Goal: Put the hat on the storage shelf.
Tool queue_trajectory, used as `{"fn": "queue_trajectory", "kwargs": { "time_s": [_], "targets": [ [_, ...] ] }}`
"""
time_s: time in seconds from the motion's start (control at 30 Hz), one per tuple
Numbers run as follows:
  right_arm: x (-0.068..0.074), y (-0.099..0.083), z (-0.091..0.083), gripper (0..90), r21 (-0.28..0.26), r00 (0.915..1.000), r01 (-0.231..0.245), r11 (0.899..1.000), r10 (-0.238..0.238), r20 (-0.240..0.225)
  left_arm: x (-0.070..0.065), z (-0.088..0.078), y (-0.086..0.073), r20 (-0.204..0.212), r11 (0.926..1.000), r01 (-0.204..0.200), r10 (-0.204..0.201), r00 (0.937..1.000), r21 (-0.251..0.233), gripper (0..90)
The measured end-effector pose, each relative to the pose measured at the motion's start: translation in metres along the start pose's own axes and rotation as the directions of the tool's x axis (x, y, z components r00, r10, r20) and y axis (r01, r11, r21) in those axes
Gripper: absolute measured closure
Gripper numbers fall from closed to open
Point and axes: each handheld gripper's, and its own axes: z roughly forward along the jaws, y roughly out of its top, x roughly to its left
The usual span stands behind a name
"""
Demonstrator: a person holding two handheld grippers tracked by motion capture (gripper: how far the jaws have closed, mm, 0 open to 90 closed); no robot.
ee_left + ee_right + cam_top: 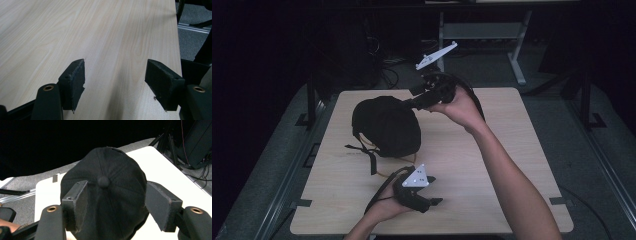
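Observation:
A black cap (387, 127) lies crown-up on the left half of the light wooden table (507, 150). My right gripper (411, 101) reaches in from the right at the cap's upper right side. In the right gripper view the cap (112, 162) sits just beyond the right gripper (116, 186), whose jaws stand wide apart either side of the crown button, open and not pressing the cloth. My left gripper (435, 190) rests near the table's front edge, pointing right. In the left gripper view the left gripper (115, 63) is open over the bare table (75, 30).
A black strap (371, 159) and a thin pale cord trail from the cap toward the front. The table's right edge (176, 37) drops to grey floor. A white desk frame (517, 55) and dark gear stand beyond the far edge.

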Motion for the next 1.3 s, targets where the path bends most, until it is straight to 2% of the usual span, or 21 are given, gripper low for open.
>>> {"fn": "queue_trajectory", "kwargs": {
  "time_s": [0.37, 0.53, 0.83, 1.07, 1.3],
  "targets": [
    [-0.007, -0.016, -0.009, 30.3, 0.003, 0.9998, -0.015, 1.0, 0.015, 0.016, 0.0, 0.002, -0.001, 0.009, 1.0, -0.002, 0.002, 1.0, 0.007, 31.2],
    [-0.01, -0.024, -0.015, 28.5, -0.001, 0.9985, -0.05, 0.999, 0.05, 0.022, 0.0, 0.001, -0.002, 0.007, 1.0, -0.001, 0.001, 1.0, 0.003, 31.1],
    [-0.016, -0.041, -0.025, 27.6, -0.012, 0.9961, -0.083, 0.996, 0.084, 0.029, -0.001, 0.004, -0.002, 0.009, 0.9999, 0.002, -0.002, 1.0, 0.014, 30.4],
    [-0.018, -0.054, -0.034, 26.9, -0.019, 0.9945, -0.098, 0.995, 0.098, 0.036, -0.002, 0.004, -0.002, 0.005, 0.9999, 0.013, -0.013, 0.9999, 0.004, 30.4],
    [-0.019, -0.062, -0.037, 26.7, -0.032, 0.9941, -0.103, 0.994, 0.104, 0.03, -0.001, 0.002, -0.003, 0.002, 1.0, 0.007, -0.007, 1.0, 0.005, 30.4]
  ]
}}
